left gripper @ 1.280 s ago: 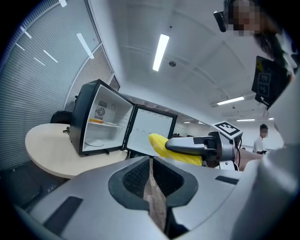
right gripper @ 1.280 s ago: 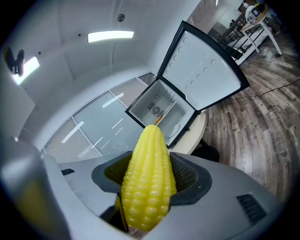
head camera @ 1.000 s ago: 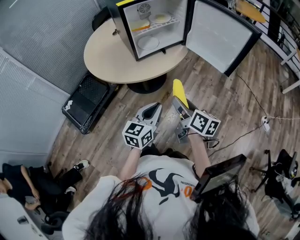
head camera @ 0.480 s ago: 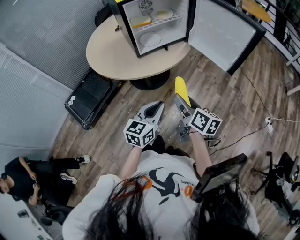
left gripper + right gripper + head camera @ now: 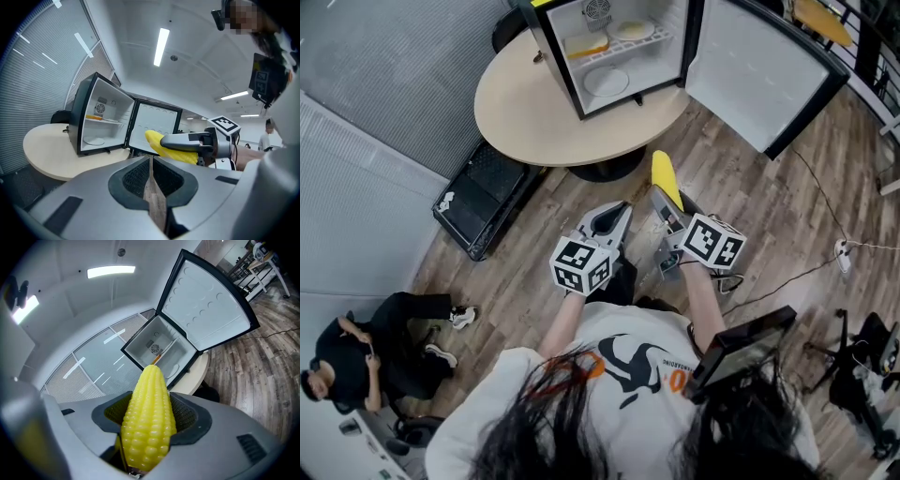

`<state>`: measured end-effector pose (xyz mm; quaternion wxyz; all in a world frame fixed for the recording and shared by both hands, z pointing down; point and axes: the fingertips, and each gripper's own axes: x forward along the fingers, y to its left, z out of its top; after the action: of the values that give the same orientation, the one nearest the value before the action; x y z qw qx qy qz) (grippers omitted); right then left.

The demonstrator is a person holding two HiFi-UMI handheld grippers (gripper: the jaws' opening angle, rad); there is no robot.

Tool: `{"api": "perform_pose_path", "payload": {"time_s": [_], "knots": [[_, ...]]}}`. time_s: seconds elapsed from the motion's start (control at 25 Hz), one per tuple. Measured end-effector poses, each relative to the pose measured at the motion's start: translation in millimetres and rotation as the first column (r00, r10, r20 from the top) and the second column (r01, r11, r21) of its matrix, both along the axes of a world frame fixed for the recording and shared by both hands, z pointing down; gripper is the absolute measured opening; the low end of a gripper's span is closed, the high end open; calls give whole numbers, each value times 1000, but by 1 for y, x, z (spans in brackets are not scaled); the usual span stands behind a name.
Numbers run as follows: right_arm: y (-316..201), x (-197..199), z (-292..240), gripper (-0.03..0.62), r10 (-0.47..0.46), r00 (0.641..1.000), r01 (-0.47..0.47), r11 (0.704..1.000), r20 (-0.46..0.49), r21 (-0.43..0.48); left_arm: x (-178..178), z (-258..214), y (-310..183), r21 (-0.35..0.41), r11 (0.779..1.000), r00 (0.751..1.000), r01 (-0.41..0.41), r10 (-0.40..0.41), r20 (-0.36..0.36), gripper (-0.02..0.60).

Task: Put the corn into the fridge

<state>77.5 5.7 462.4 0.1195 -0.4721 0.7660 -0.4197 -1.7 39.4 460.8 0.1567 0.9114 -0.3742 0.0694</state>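
Observation:
A yellow corn cob (image 5: 149, 416) is clamped between the jaws of my right gripper (image 5: 667, 199); its tip (image 5: 661, 174) sticks out toward the fridge. The same corn (image 5: 169, 147) shows in the left gripper view, off to the right. My left gripper (image 5: 605, 223) is shut with nothing in it, its jaws pressed together. The small black fridge (image 5: 614, 47) stands on a round beige table (image 5: 525, 112), with its door (image 5: 759, 70) swung wide open to the right. Inside it, a white plate (image 5: 606, 82) lies on the floor and some food rests on the wire shelf (image 5: 609, 42). Both grippers hover over the wooden floor, short of the table.
A black case (image 5: 486, 195) lies on the floor left of the table. A seated person (image 5: 366, 352) is at lower left. Cables (image 5: 811, 253) run across the floor on the right, near a dark stand (image 5: 862, 361). A grey slatted wall (image 5: 384, 84) is on the left.
The fridge and table have slid slightly up and right in the head view as both grippers moved a little nearer the table. The seated person shifted position. The grip on the corn is unchanged.

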Motion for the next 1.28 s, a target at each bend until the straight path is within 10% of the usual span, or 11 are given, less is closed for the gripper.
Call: {"api": "perform_pose_path", "payload": {"time_s": [1.28], "knots": [[-196, -68, 11, 256, 94, 994, -97, 993, -50, -60, -74, 8, -222, -6, 995, 994, -100, 100, -33, 18]]}}
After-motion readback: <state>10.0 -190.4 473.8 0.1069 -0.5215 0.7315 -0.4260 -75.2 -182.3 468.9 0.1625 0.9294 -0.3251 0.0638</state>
